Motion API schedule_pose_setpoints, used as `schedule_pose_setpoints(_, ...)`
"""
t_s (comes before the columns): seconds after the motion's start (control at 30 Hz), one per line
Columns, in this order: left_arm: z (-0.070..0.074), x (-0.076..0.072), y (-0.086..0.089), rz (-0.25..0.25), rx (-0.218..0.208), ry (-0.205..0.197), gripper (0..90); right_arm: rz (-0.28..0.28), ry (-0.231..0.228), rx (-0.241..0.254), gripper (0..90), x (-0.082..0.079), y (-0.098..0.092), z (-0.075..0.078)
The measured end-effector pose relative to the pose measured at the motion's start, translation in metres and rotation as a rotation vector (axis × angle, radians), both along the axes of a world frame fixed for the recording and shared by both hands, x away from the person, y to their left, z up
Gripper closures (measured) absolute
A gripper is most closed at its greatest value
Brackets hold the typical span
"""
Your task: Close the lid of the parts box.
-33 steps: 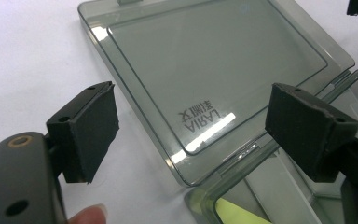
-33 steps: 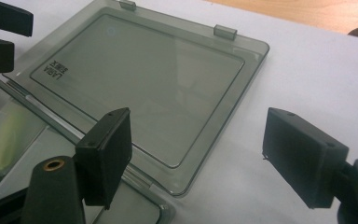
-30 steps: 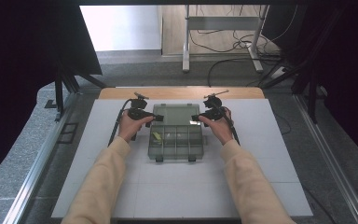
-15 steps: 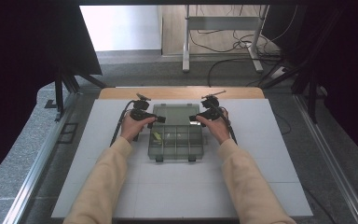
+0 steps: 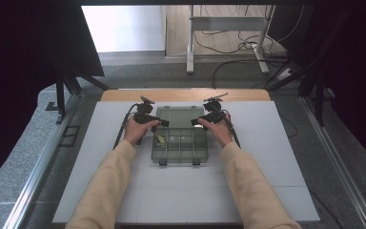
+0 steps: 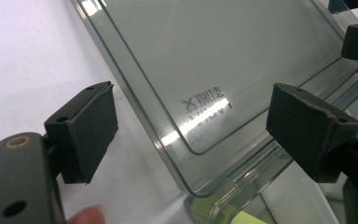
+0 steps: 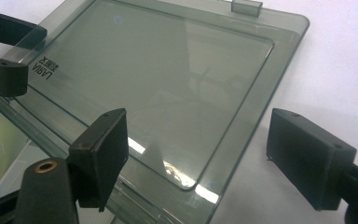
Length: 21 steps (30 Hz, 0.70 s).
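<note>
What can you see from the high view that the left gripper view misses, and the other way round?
High view alone: the person's two forearms in pale sleeves, the white table and the box's divided compartments. Left gripper view alone: printed lettering on the clear lid. Both: the open lid, something yellow-green in the box, and the left hand-held gripper, jaws apart.

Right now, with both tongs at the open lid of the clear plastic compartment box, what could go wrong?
1. The left tongs stand open astride a corner of the smooth, glossy clear plastic lid; a pinch so near the edge could slip off.
2. The right tongs straddle the lid's other corner. Uneven pushing might twist the lid on its hinge.
3. The clear plastic compartment box sits loose on the white table and may slide, jostling the small yellow-green piece inside.
</note>
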<state>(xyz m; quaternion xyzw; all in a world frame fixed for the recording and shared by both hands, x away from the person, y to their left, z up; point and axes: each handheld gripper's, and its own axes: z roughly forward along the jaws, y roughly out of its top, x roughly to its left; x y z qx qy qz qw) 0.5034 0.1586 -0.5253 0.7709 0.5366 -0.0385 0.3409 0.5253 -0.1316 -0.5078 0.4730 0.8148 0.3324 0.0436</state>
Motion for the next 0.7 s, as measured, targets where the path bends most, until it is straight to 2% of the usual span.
schedule_pose_setpoints(0.7, -0.0009, 0.0005, -0.0013, 0.004, -0.031, 0.013, 16.0, -0.010, 0.038, 0.004, 19.0, 0.0021, 0.0025, -0.0069)
